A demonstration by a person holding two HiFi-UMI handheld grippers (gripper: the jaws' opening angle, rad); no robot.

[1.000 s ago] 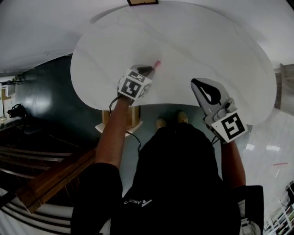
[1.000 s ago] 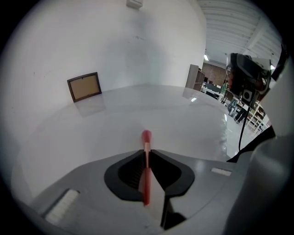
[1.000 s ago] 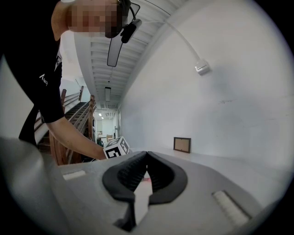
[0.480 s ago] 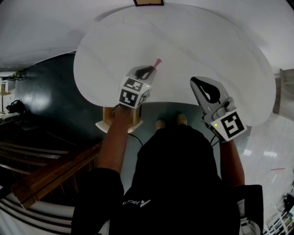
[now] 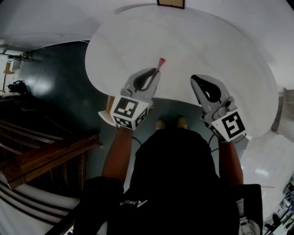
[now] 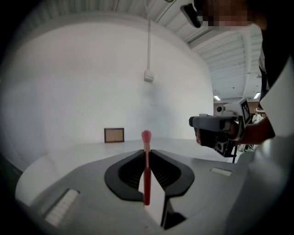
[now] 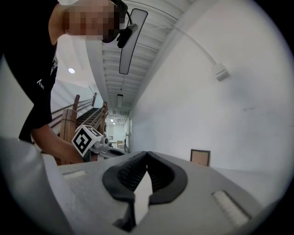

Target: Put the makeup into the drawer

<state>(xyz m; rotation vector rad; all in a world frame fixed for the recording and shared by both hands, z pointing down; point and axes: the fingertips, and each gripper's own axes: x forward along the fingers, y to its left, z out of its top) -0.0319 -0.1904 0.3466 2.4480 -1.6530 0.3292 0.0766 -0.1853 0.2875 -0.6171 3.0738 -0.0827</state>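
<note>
Left tool (image 6: 146, 153): jaws pinching a red makeup brush (image 6: 146, 174), pink tip toward 12 o'clock, over the near edge of the white tabletop (image 5: 193, 41). Right tool (image 7: 146, 156): jaws pressed together, nothing between them, at 3 o'clock of the left tool.

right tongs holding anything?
No: in the right gripper view the grey, black-padded right tongs meet tip to tip with nothing between them.

The makeup brush (image 5: 159, 64) is hanging above the near edge of the table (image 5: 197, 46), between the jaws of the left gripper (image 5: 154, 75). The right gripper (image 5: 196, 81) is hovering above that edge, further right. A frame (image 5: 170, 3) is standing at the table's far edge.
</note>
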